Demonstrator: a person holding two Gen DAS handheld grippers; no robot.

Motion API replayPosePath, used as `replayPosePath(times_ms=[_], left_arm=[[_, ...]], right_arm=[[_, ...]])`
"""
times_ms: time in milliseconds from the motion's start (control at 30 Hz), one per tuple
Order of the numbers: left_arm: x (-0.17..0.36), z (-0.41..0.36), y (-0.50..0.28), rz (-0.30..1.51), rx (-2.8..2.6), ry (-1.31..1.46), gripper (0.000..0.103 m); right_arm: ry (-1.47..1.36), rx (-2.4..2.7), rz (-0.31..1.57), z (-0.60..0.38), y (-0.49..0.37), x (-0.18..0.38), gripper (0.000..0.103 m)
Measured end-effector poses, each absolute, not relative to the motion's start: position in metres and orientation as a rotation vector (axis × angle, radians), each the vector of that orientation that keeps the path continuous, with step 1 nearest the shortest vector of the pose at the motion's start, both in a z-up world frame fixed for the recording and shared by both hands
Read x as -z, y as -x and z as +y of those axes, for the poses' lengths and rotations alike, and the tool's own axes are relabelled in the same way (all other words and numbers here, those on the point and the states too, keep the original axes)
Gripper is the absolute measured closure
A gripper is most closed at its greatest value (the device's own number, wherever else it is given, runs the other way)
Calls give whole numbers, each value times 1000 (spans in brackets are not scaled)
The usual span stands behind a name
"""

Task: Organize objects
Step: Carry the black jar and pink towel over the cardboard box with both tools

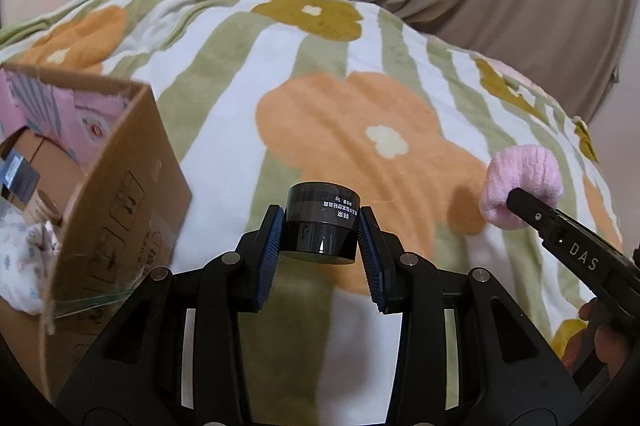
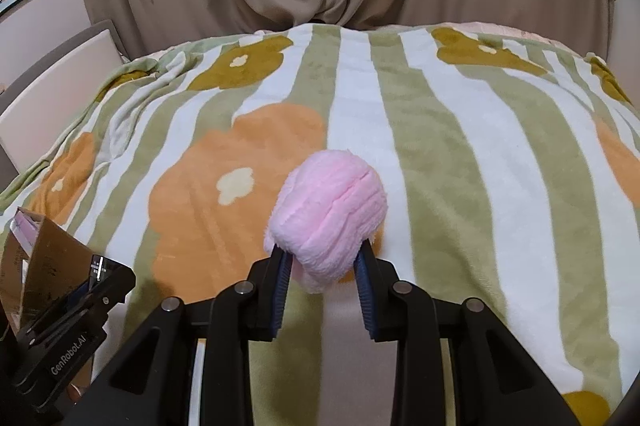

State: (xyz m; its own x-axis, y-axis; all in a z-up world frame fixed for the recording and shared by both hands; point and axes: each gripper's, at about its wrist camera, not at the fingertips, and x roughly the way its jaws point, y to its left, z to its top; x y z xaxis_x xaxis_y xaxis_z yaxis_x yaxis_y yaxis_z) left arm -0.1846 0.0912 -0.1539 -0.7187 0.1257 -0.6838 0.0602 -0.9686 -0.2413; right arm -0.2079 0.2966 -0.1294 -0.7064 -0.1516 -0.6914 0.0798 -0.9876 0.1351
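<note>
Tongs grip jar beside carton, blanket beyond.

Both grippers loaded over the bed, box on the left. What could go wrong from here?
1. The left gripper pinches the glossy black jar near its fingertips only; it may slip or twist out.
2. The cardboard box already looks full, so the jar may land on its contents and tip.
3. The right gripper squeezes the soft pink fluffy bundle at its lower edge; it may sag loose.

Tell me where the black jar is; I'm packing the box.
Left wrist view: black jar held in the left hand-held gripper, above the blanket, right of the box.
</note>
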Motion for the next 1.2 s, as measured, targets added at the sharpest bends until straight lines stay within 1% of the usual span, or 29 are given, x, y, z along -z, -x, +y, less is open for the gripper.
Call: replayPosePath(times_ms=[633, 900, 1200], left_arm=[[59, 84, 141, -276, -2833, 984, 68], [24, 56, 120, -256, -2875, 900, 68], [9, 3, 105, -287, -2918, 878, 68]], right_arm=[[-987, 2827, -64, 281, 150, 50, 75], [-906, 2814, -8, 254, 127, 19, 75], [-847, 2755, 35, 207, 112, -1, 75]])
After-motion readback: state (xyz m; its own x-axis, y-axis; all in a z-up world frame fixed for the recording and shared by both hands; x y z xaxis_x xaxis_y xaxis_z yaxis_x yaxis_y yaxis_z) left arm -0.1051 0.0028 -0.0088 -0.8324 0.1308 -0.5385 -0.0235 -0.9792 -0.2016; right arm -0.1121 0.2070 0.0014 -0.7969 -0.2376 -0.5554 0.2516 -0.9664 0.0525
